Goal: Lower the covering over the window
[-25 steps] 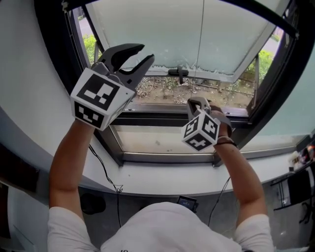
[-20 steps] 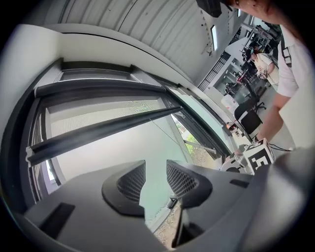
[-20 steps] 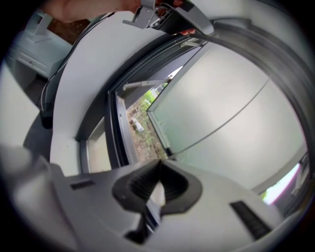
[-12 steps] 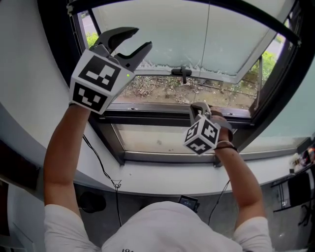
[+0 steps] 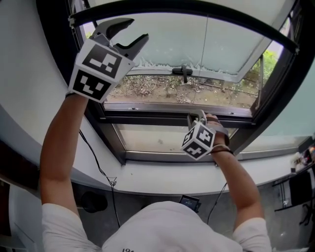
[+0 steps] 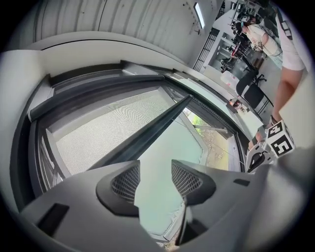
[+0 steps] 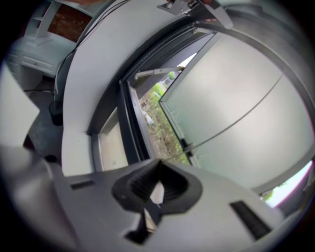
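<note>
Arms rise from a white T-shirt (image 5: 162,226) at 6 o'clock in the head view, reaching over a white sill (image 5: 147,179). Just right of centre, toward 3 o'clock, the right gripper (image 5: 197,116) sits low against the dark window frame (image 5: 147,119). Its jaws are clamped together on a thin pull cord (image 5: 205,64) that runs straight up to 12 o'clock; the right gripper view shows a pale sliver pinched between the pads. Up at 11 o'clock the left gripper (image 5: 138,28) is held level. Its jaws, which have just been opening, are spread wide with only window glass showing between them.

Beyond it the roller blind (image 6: 108,128), a fine mesh, hangs high in the opening. Its dark bottom rail (image 5: 172,6) arcs along the picture's upper edge at 12 o'clock. Farther out a frosted sash (image 5: 172,44) tilts outward, a black handle (image 5: 183,73) at its lower edge, above gravelly ground (image 5: 162,91).
</note>
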`<state>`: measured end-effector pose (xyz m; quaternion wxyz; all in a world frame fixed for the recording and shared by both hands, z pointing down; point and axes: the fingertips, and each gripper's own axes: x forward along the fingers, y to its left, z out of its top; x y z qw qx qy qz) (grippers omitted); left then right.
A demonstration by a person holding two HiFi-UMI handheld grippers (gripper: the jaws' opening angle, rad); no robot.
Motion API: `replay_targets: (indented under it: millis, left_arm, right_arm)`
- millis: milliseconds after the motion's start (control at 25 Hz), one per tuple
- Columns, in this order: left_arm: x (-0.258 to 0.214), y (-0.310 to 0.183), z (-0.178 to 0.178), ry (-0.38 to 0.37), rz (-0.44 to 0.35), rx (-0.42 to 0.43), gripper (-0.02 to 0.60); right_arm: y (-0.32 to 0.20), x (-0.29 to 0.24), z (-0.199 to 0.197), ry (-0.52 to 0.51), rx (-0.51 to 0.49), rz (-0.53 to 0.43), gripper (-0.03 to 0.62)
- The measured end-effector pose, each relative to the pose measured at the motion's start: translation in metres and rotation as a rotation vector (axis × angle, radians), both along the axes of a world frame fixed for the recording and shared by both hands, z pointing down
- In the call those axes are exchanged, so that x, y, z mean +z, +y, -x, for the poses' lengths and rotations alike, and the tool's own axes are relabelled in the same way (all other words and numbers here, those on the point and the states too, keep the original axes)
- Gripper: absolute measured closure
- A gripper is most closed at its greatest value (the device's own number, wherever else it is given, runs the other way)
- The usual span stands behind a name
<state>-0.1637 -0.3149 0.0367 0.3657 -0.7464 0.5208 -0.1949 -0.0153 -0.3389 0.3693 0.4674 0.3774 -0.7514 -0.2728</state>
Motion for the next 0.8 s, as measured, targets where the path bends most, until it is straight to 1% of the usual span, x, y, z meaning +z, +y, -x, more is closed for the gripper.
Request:
replay_targets:
  millis: [80,240,320,400,520,640,800]
  left_arm:
    - [-0.001,-0.003,0.000,-0.021,-0.011,-0.014,0.377]
    - [-0.007,-0.006,0.001,-0.083,-0.056,-0.049,0.368]
    - [-0.008,-0.010,0.001,-0.114,-0.061,-0.067,0.362]
    - [-0.005,-0.019,0.003,-0.159,-0.054,-0.095,0.357]
    - [-0.002,-0.031,0.005,-0.245,-0.061,-0.145,0.352]
    - [-0.001,-0.034,0.003,-0.285,-0.080,-0.166,0.349]
    - [-0.006,-0.034,-0.001,-0.347,-0.126,-0.189,0.346]
  right_arm:
    - [0.001,0.001,0.002,-0.006,-0.002,0.004,0.572]
    - [0.003,0.006,0.004,-0.014,-0.001,0.017,0.572]
    - [0.005,0.011,0.004,-0.015,-0.001,0.027,0.572]
    - [0.007,0.015,0.005,-0.014,-0.006,0.033,0.572]
    - [0.009,0.019,0.006,-0.010,-0.010,0.037,0.572]
    - [0.011,0.020,0.006,-0.013,-0.013,0.037,0.572]
    - [0.009,0.021,0.006,-0.001,-0.013,0.041,0.572]
